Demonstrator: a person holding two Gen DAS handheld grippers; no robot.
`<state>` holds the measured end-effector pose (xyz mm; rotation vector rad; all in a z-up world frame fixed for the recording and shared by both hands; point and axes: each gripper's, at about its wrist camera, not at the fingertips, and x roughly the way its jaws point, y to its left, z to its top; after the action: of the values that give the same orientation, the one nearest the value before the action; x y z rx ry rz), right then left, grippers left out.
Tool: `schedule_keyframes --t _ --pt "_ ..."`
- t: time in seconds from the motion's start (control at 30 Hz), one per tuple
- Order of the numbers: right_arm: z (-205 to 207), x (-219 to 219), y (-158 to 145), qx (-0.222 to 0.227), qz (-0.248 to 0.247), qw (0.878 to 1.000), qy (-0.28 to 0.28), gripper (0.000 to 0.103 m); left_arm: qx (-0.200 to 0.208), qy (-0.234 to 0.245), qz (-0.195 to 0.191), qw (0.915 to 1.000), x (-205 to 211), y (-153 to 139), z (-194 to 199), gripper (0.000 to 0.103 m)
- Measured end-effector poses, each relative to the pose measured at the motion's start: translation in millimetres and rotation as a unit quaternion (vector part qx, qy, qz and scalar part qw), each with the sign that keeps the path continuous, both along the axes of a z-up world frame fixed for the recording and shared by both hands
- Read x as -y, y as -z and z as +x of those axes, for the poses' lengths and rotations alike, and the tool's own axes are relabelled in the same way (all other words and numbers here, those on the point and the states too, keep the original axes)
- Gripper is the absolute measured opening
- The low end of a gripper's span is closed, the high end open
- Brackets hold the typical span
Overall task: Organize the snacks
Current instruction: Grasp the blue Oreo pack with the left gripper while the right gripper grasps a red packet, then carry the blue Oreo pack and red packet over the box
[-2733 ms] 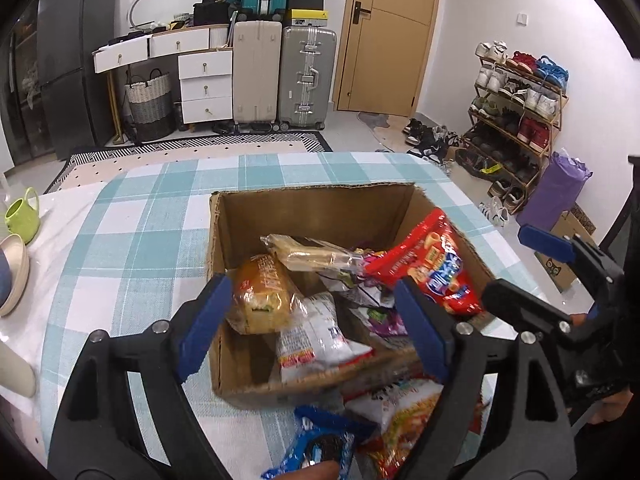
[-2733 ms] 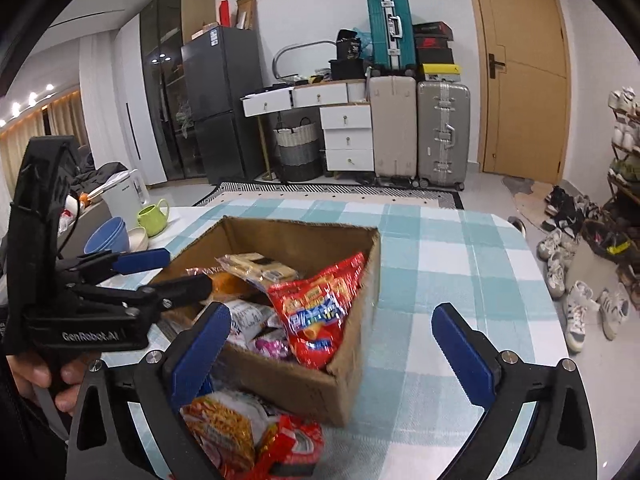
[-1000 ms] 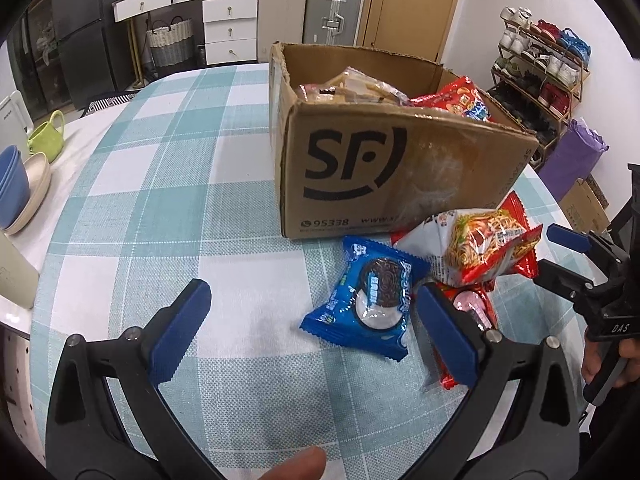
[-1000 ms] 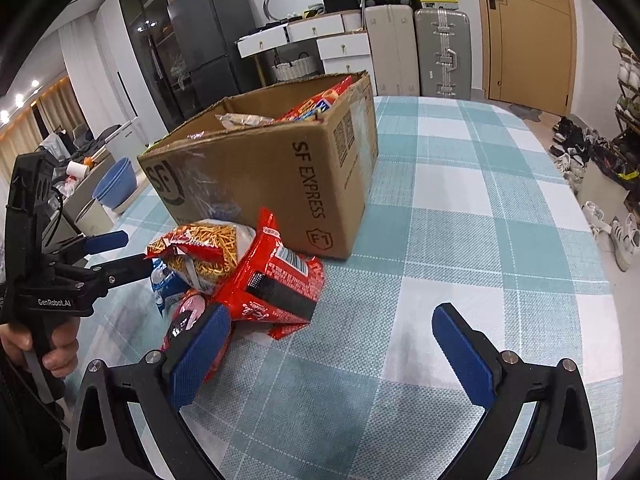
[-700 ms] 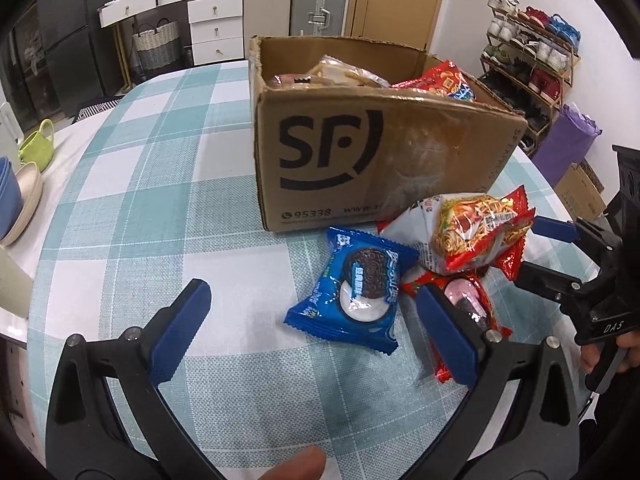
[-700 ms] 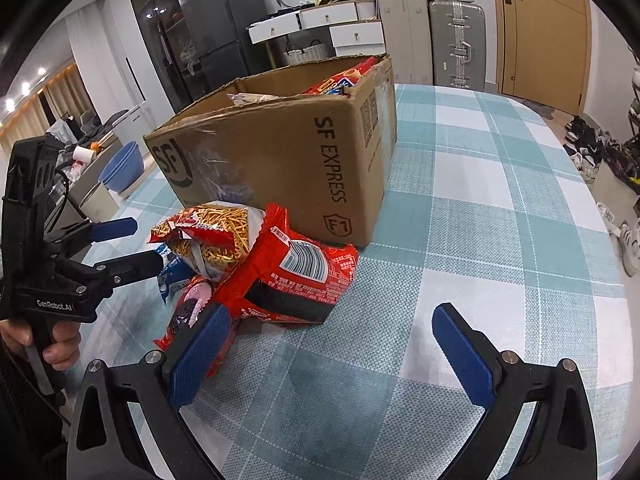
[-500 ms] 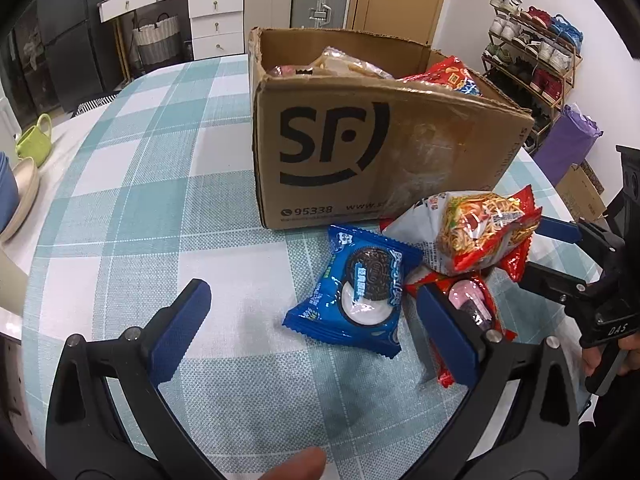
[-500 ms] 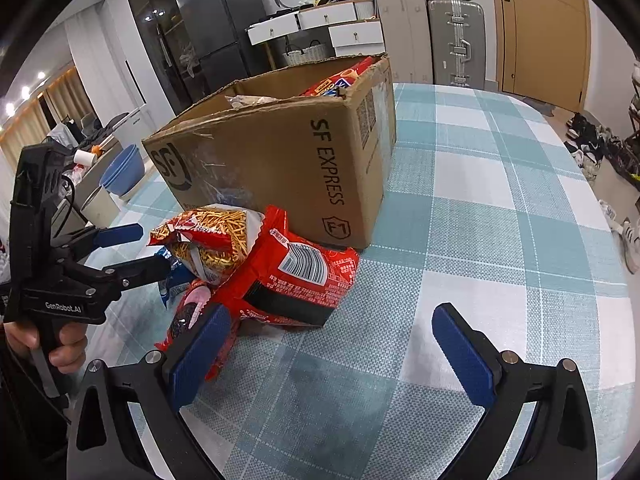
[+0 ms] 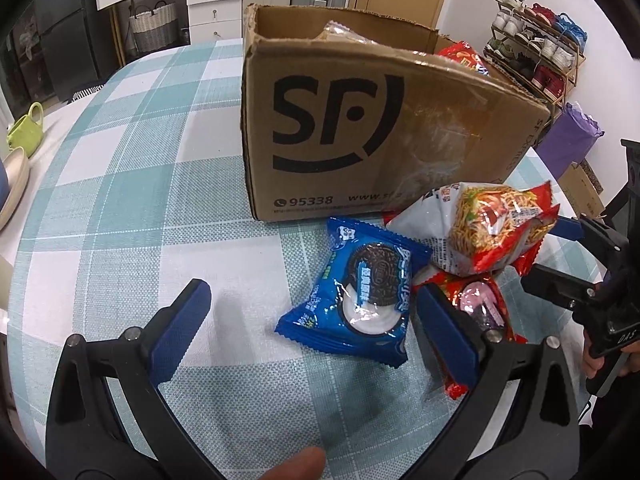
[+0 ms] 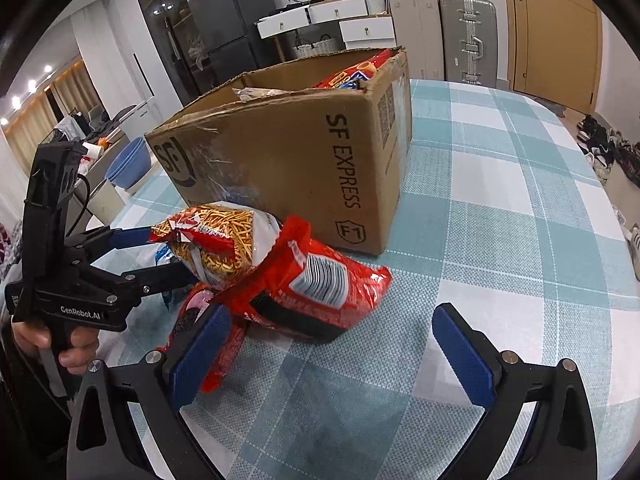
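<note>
The blue cookie packet (image 9: 362, 292) lies on the bench just ahead of the wide-open left claw (image 9: 312, 334), nearer its right finger, long axis running away toward the box (image 9: 360, 120). The right claw (image 10: 332, 356), also wide and empty, faces the red bag (image 10: 316, 292), so I'd judge the left nearer the cookie packet.

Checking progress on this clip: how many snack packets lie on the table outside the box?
4: blue cookie packet, noodle snack bag atop the pile, large red bag, small red packet underneath. More may be hidden.

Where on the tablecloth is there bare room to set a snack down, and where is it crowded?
Free: the cloth left of the cardboard box, toward the green mug, and right of it toward the table edge. Crowded: in front of the box, where the cookie pack, noodle bag and red bag pile together.
</note>
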<state>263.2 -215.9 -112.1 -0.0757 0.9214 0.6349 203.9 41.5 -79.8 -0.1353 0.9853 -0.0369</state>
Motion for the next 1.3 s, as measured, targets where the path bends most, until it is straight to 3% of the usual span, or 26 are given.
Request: schedule_keyframes --t 0.27,0.57,0.67,0.73,0.8,0.83,0.97,1.03,1.3 --pt "8 -9 1 0.003 0.003 1.0 -0.024 0.102 -0.009 -0.001 -0.002 1.0 -3 9 11 0.103" --pt "4 -7 -2 -0.002 0.022 0.998 -0.056 0.082 -0.013 0.005 -0.002 0.9999 -1 12 18 0.1" --pt "3 -4 -4 0.001 0.032 0.998 -0.056 0.068 -0.008 0.016 -0.008 0.9998 1 10 14 0.089" --pt "3 1 -5 0.003 0.04 0.998 -0.05 0.053 -0.003 0.024 -0.011 0.9996 6 8 9 0.077" --pt "4 6 -6 0.001 0.052 0.998 -0.046 0.048 0.002 0.035 -0.019 0.9992 9 5 8 0.067" --pt "3 7 -7 0.006 0.049 0.998 -0.041 0.047 0.004 0.039 -0.022 0.999 11 4 8 0.058" --pt "0 15 -10 0.014 0.055 0.998 -0.029 0.045 0.01 0.043 -0.024 0.9987 17 2 7 0.05" --pt "-2 20 -13 0.016 0.06 0.998 -0.023 0.045 0.013 0.04 -0.028 0.9987 17 1 6 0.041" --pt "-10 32 -25 0.032 0.077 0.997 -0.004 0.045 0.023 0.027 -0.037 0.9987 16 -2 -7 0.04"
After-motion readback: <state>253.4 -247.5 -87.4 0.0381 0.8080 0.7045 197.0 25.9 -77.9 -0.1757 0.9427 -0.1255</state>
